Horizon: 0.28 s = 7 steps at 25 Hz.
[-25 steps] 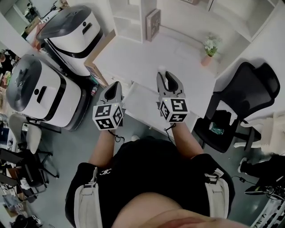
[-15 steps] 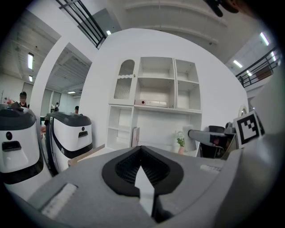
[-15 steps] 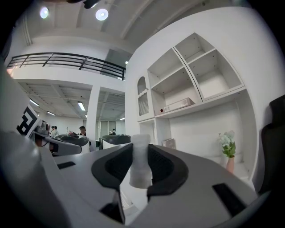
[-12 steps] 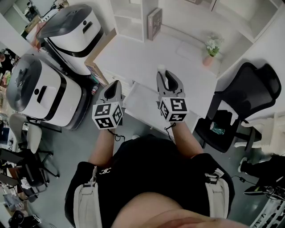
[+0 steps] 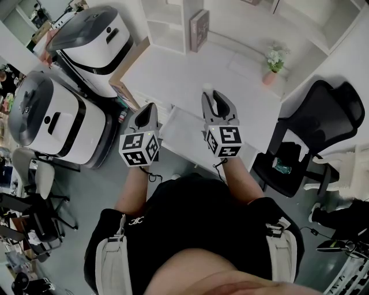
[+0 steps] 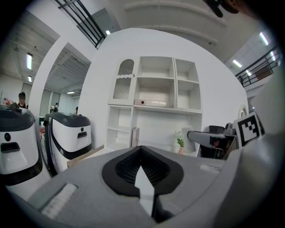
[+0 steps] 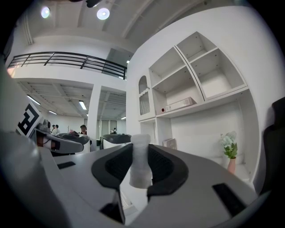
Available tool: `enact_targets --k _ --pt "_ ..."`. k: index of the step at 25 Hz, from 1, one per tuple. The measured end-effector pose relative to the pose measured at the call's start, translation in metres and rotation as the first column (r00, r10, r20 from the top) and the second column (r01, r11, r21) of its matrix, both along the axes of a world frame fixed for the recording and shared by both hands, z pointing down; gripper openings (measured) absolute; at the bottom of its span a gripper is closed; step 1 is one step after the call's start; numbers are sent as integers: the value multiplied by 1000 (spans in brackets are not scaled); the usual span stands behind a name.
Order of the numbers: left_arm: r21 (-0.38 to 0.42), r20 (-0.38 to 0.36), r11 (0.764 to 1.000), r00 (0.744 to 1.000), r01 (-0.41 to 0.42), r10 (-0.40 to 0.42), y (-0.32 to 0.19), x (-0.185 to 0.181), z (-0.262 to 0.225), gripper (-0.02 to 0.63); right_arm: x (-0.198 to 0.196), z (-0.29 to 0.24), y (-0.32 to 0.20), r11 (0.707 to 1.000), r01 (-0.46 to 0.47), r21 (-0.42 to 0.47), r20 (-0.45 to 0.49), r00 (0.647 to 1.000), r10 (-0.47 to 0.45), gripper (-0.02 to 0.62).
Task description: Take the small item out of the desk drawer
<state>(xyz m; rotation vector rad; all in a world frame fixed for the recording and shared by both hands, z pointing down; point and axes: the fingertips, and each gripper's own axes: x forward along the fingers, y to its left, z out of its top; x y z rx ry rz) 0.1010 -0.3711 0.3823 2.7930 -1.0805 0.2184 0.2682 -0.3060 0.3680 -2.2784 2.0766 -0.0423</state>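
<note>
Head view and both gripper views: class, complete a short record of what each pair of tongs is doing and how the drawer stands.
Left tongs: shut, nothing between them
Right tongs: shut on small white cylindrical item, gripped between the black pads
White desk drawer: pulled out, lying between the two tongs in the head view
Task stage: item held up, out of the drawer

White small item (image 7: 141, 161); grey left gripper (image 5: 148, 109) & right gripper (image 5: 218, 99), blk pads (image 7: 165, 165); 2 blk-wht marker cubes (image 5: 138, 150); white desk (image 5: 173, 75).

Bright ceiling lights (image 7: 103, 13), soft shadows; fisheye warp, dark corners, fg blurry
</note>
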Motion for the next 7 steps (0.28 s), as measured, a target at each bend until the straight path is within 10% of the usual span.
enact_targets --k 7 --pt "0 1 1000 1000 1 -1 0 1 0 14 1 0 -1 1000 5 0 5 1000 -5 107"
